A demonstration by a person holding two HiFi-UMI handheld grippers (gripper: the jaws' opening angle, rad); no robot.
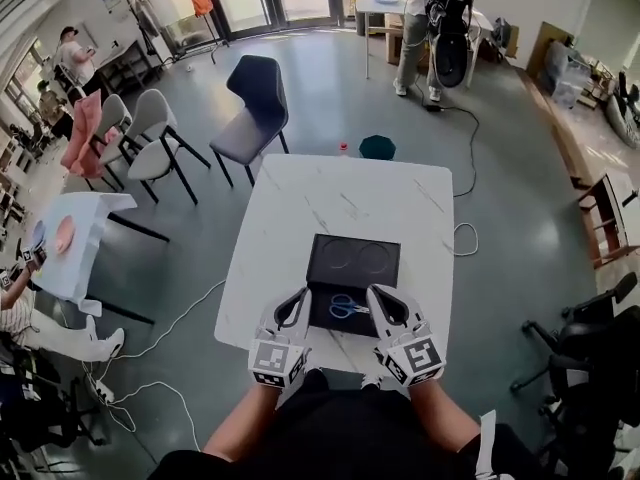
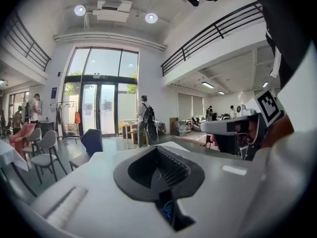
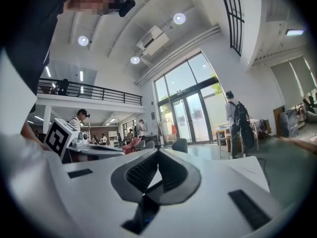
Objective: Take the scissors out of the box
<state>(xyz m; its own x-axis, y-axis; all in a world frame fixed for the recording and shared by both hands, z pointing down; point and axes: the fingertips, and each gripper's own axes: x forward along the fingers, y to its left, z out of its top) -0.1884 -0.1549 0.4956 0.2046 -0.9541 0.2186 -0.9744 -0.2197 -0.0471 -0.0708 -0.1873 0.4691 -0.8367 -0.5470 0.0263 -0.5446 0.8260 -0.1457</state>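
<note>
Open-plan lab w/ mezzanine (image 2: 213, 38) (glass doors (image 2: 101, 100))

White marble-look table (image 1: 335, 203) w/ a black box (image 1: 353, 258) sitting flat on it, lid open, at the near edge, approx centred left-right.

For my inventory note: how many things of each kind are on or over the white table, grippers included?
black box: 1
blue scissors: 1
grippers: 2, the left gripper and the right gripper
total: 4

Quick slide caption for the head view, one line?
Over a white table, the left gripper and right gripper flank blue-handled scissors lying in an open black box.
</note>
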